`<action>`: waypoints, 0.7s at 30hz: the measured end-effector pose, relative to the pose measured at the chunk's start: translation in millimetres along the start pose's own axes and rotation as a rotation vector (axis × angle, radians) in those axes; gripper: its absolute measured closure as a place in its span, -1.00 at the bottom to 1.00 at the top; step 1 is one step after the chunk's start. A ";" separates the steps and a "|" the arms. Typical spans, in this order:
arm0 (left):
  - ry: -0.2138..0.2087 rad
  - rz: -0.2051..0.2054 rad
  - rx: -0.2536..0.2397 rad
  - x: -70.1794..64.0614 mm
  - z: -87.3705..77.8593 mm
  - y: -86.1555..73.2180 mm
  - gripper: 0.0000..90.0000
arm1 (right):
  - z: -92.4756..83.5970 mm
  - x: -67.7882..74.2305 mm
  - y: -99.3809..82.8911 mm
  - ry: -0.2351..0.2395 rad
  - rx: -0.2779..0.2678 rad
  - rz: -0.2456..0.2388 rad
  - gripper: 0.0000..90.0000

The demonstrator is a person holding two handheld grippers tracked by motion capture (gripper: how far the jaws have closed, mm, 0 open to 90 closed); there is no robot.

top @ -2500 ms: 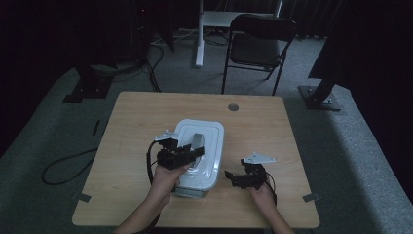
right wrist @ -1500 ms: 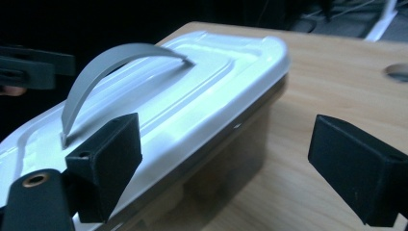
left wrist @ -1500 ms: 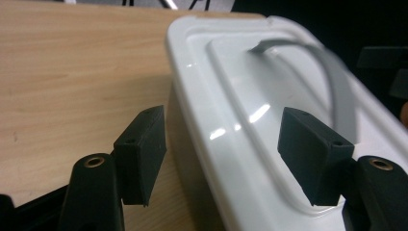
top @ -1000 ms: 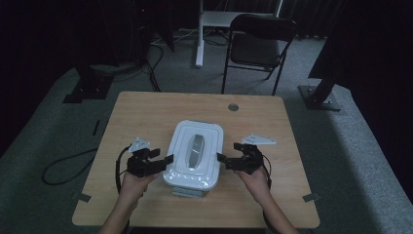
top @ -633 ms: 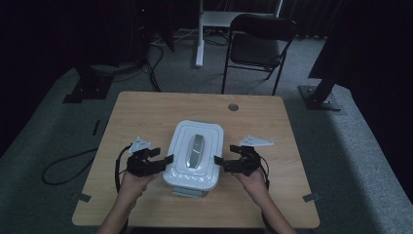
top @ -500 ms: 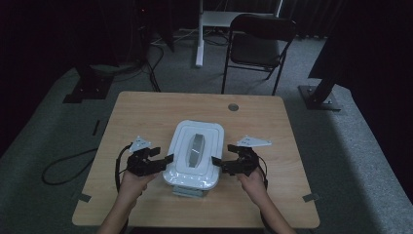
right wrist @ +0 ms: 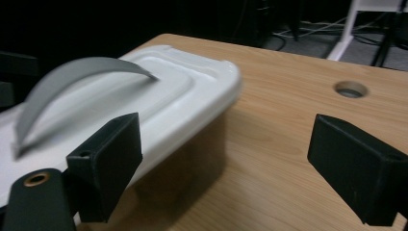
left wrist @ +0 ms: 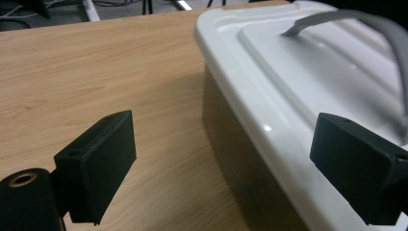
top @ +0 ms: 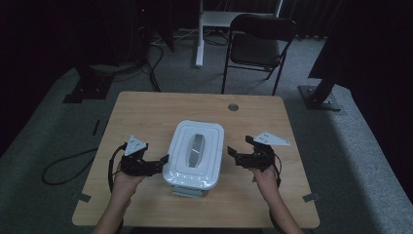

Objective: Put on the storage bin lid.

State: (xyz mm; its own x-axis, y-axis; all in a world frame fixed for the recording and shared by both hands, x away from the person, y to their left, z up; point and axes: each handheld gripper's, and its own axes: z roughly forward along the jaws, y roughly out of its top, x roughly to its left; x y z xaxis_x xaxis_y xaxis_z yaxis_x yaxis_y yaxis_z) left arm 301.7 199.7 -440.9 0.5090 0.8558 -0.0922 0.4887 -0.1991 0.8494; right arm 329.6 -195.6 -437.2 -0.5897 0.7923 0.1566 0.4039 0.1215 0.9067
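Note:
A white lidded box (top: 195, 153) with a grey arched handle (top: 196, 150) stands in the middle of the wooden table (top: 146, 112). My left gripper (top: 161, 165) is open at the box's left side. Seen along the left gripper (left wrist: 226, 175), one jaw is over the white lid (left wrist: 288, 96) rim and the other over bare wood. My right gripper (top: 232, 159) is open at the box's right side. Looking along the right gripper (right wrist: 231, 168), the lid (right wrist: 159, 96) edge and handle (right wrist: 72, 77) lie by one jaw. Neither gripper holds anything.
A round cable hole (top: 233, 107) sits near the table's far edge, the same hole (right wrist: 350, 89) lying beyond the right jaws. A folding chair (top: 260, 41) stands behind the table. Stand bases (top: 319, 97) and a cable (top: 63, 168) lie on the carpet.
My left gripper has come off the lid's top and gone down to the box's left side. The right gripper has moved in toward the right side. Both have been almost still for the last half second.

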 end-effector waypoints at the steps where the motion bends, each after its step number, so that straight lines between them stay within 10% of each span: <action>1: -0.002 0.002 -0.005 0.8 0.1 -1.2 -0.78 | -1.0 -2.6 -1.6 -0.009 0.008 -0.002 -0.75; 21: 0.043 -0.036 -0.066 28.4 -14.1 -30.7 -0.78 | -9.1 -33.2 -41.6 -0.131 0.080 0.022 -0.75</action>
State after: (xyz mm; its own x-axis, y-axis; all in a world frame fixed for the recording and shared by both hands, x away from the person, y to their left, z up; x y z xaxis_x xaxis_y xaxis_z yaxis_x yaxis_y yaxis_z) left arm 291.2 236.8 -462.3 0.4605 0.8817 -0.1025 0.4576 -0.1368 0.8786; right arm 326.1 -232.4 -476.6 -0.4856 0.8661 0.1187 0.4732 0.1462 0.8688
